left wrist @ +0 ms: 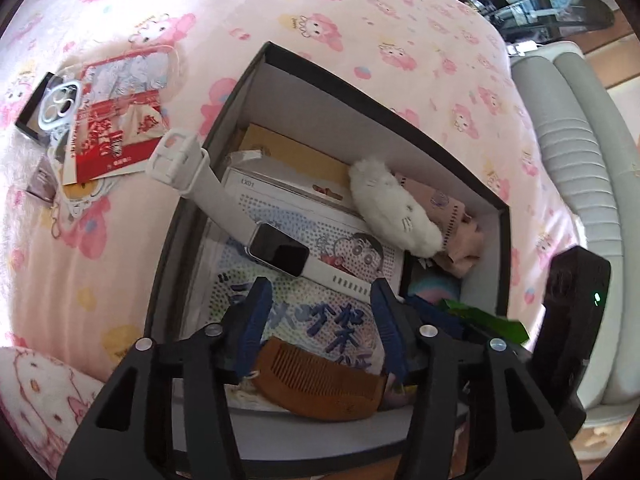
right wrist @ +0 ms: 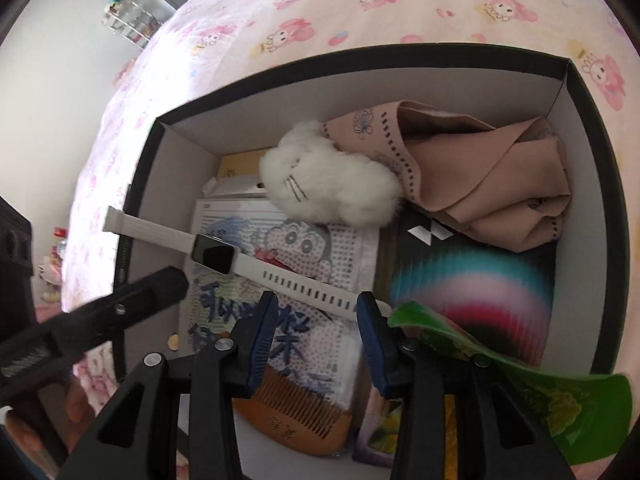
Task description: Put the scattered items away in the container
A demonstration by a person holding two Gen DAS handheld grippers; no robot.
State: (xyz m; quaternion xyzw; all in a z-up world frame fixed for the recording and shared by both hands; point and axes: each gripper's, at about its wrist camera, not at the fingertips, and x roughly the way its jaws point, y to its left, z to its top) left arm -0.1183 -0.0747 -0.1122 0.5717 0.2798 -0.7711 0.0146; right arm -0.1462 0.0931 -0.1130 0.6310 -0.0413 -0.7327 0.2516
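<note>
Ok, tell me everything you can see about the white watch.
The watch has a dark rectangular screen in a silvery case and a white rubbery strap, unbuckled and laid out straight. One end, with the buckle, sticks out over the box rim; the perforated end lies on the cartoon sheet inside. It rests slanted across the box, with neither hand-held gripper touching it.

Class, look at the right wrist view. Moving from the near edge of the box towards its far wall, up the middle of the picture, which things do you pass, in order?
Wooden comb → white smartwatch → white fluffy plush toy → far wall of the box.
</note>
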